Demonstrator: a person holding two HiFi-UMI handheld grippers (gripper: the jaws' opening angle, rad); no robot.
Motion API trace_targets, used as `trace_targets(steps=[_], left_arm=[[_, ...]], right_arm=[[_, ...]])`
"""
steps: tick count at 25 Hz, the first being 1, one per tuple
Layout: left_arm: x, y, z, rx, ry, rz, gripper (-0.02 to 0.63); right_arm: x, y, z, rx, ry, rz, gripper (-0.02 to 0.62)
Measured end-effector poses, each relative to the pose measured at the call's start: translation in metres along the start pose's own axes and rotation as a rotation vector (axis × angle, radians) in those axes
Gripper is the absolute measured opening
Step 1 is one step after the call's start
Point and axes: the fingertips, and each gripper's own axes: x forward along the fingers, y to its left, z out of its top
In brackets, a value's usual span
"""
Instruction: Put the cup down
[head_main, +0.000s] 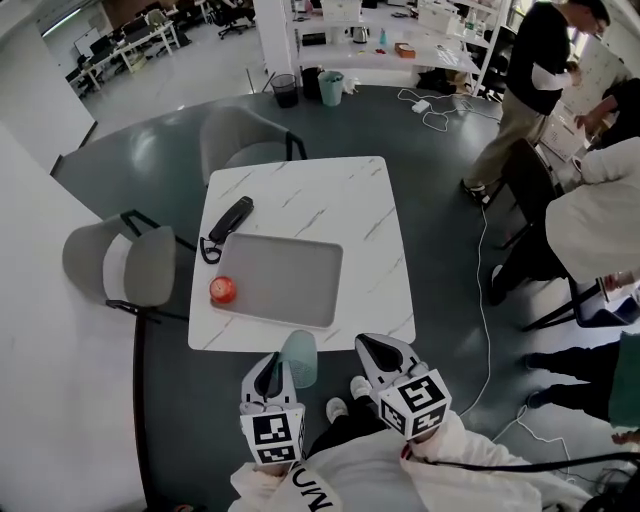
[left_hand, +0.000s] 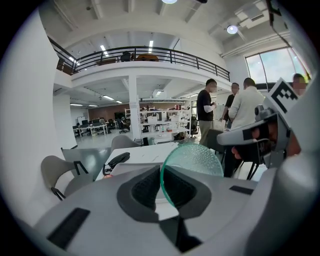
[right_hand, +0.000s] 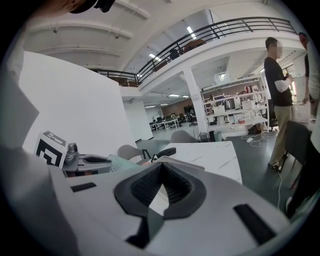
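Going across from the left: the red apple (head_main: 222, 290) sits at the near left corner of the grey tray (head_main: 285, 275). I can't tell if it's on the rim or just beside it. Clip it on the way in and it'll probably roll. The black handset (head_main: 230, 218) is further back and shouldn't matter.

Your left gripper (head_main: 270, 368) is the worry. Its jaws are nearly together, pinching just the thin wall of the green cup (head_main: 299, 358) at the rim, one pad inside and one outside. That's a small bite on a slick, see-through wall. A quick move or a wrist twist could let the cup swing or slide out.

The cup also hangs right at the near edge of the table (head_main: 365, 215), looking more off the top than over it. Let go here and I'd bet it hits the floor. I can't tell how upright it is either, so if it lands on an edge of its base it may tip. Half on the tray rim, it'll rock.

Your right gripper (head_main: 385, 352) is pinched closed with nothing in it, near the cup's right side. A stray nudge from it could knock the cup over once it's down.
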Motion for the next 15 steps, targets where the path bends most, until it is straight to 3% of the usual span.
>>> trace_targets(steps=[15], left_arm=[[0.050,0.001,0.014,0.036,0.085,0.003,0.031]], right_arm=[[0.028,-0.042,0.012,0.027,0.016,0.011,0.005]])
